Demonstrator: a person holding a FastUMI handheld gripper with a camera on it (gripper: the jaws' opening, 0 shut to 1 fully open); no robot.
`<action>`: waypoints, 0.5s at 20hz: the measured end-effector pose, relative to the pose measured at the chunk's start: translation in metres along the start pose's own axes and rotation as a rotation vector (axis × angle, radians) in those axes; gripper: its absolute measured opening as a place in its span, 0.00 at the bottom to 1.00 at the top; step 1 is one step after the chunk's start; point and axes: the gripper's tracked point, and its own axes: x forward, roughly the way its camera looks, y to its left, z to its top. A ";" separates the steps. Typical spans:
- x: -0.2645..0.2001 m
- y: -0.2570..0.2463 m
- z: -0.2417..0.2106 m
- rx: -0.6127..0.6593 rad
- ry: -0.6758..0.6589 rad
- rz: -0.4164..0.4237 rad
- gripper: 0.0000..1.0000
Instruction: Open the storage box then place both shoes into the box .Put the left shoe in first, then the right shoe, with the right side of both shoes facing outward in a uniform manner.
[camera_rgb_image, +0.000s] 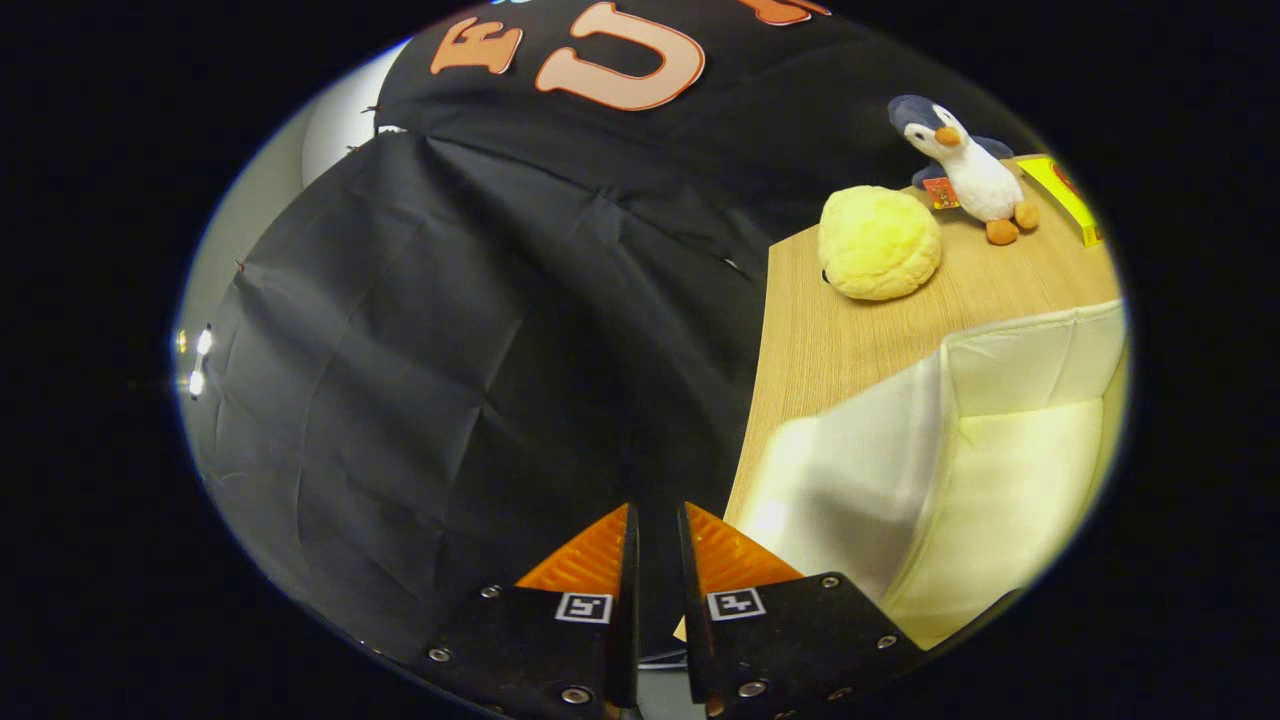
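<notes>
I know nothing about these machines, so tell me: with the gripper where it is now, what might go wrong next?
1. The gripper points at the black cloth wall, its fingers nearly closed with nothing between them; the white storage box sits off to one side, so a forward reach would likely miss it.
2. The box lies near the wooden table's edge; a clumsy push may slide it off.
3. The yellow plush ball and penguin toy stand behind the box and might get knocked.

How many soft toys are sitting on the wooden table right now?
2. A yellow round plush sits beyond the white storage box, and a penguin plush stands farther back beside it. The box may hide others. The gripper is nearly closed, empty.
</notes>
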 end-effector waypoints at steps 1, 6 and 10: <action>-0.012 -0.005 0.005 -0.016 -0.007 -0.015 0.28; -0.083 -0.054 0.022 -0.150 -0.069 -0.110 0.69; -0.152 -0.113 0.039 -0.282 -0.145 -0.247 0.84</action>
